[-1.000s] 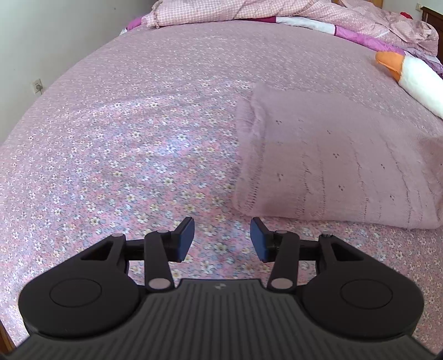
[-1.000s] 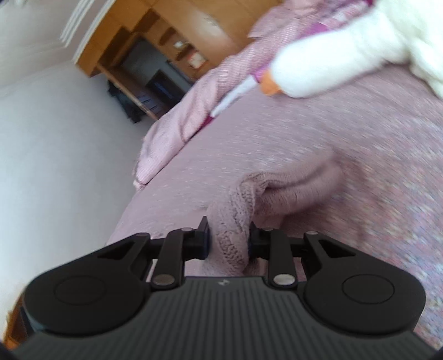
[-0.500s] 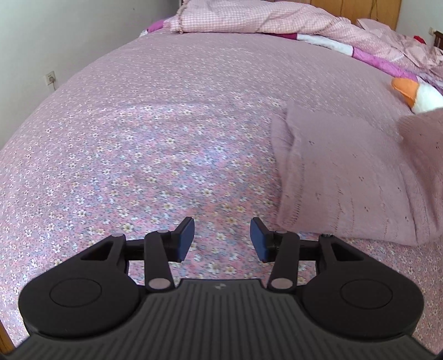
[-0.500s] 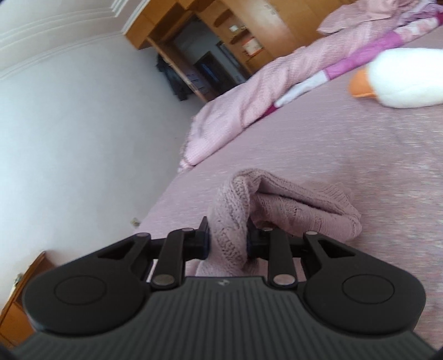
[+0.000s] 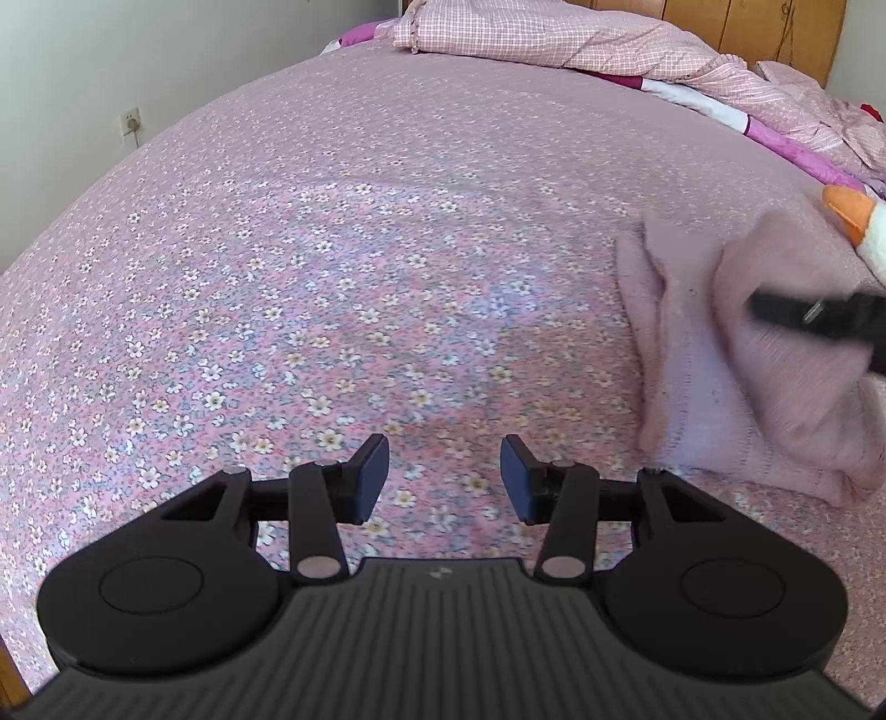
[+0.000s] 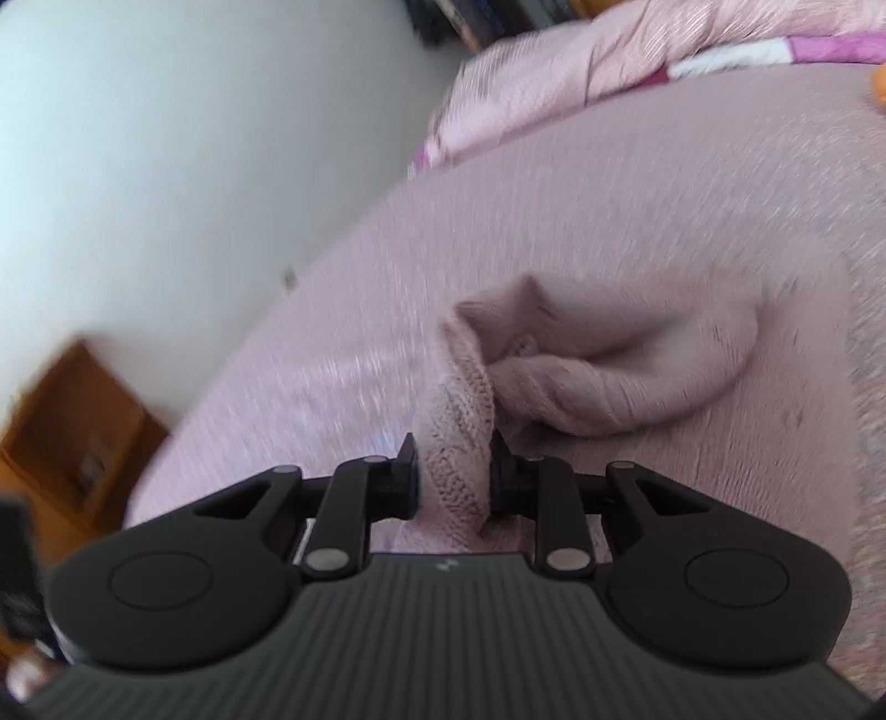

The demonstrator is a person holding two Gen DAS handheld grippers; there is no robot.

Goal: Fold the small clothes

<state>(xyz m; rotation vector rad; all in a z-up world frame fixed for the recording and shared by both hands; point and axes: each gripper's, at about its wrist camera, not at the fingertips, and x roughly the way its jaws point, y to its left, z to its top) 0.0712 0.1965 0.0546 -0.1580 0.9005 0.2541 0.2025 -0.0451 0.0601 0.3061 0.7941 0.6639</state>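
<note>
Pink knit [image 6: 459,443] pinched in R gripper [image 6: 454,476], L gripper [image 5: 443,476] wide open, empty, over floral bedsheet [image 5: 332,277]

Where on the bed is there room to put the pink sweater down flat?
The big flowered bedspread lies bare from the open left gripper up to the checked quilt and across to the wall side. The right side is crowded: the pink sweater held by the right gripper, and the white stuffed goose beside it.

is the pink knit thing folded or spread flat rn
Partly folded: the right gripper holds one edge of the pink knit garment doubled over the rest.
</note>
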